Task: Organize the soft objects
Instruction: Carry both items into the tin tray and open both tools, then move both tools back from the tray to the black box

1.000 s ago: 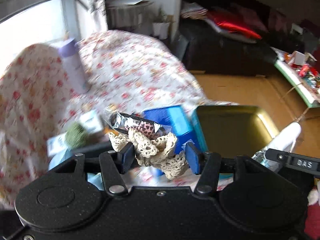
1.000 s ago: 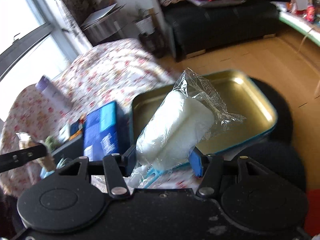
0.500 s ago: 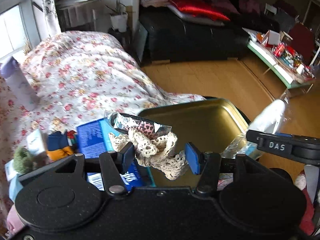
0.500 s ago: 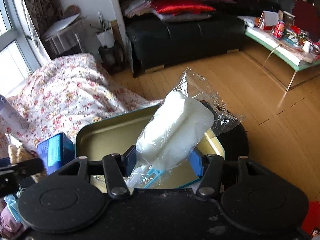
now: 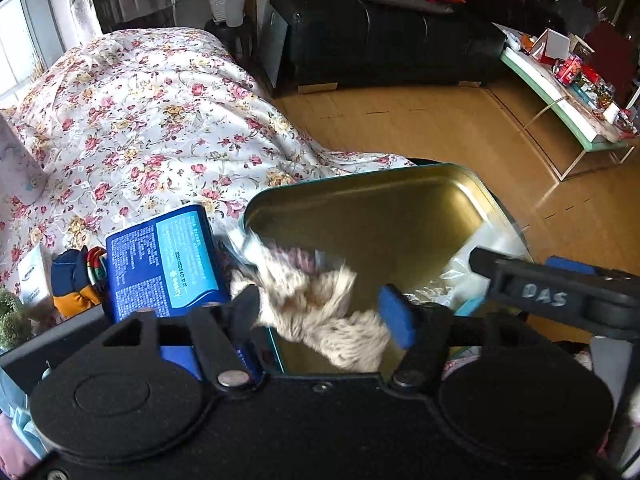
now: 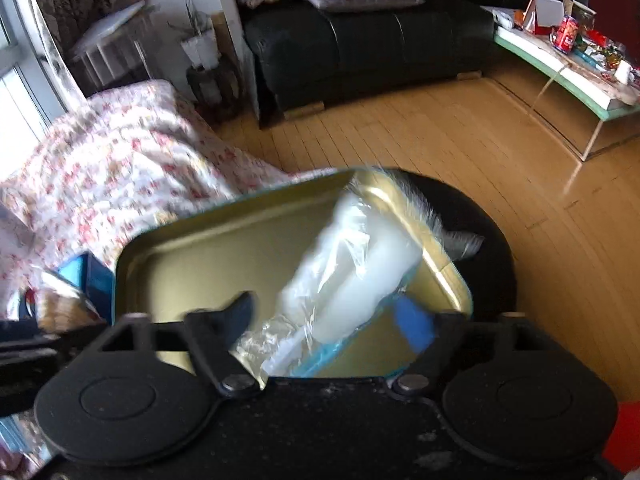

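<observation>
Lace bundle (image 5: pixel 320 312): cream, blurred, lay between the left gripper's fingers over the near corner of the gold tin (image 5: pixel 372 216).
Left gripper (image 5: pixel 324 312): jaws were opening; pads no longer pressed the lace.
White roll in clear wrap (image 6: pixel 352 272): blurred, tilted across the tin's right side.
Right gripper (image 6: pixel 332 320): jaws were opening wide, roll between them, unclamped.
Blue box (image 5: pixel 164 260): just left of the tin, on the floral quilt (image 5: pixel 152 120).

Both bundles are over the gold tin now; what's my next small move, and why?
Probably lift both grippers clear. The left gripper and right gripper jaws are opening, with the lace bundle and bagged white roll dropping blurred over the tin.
</observation>
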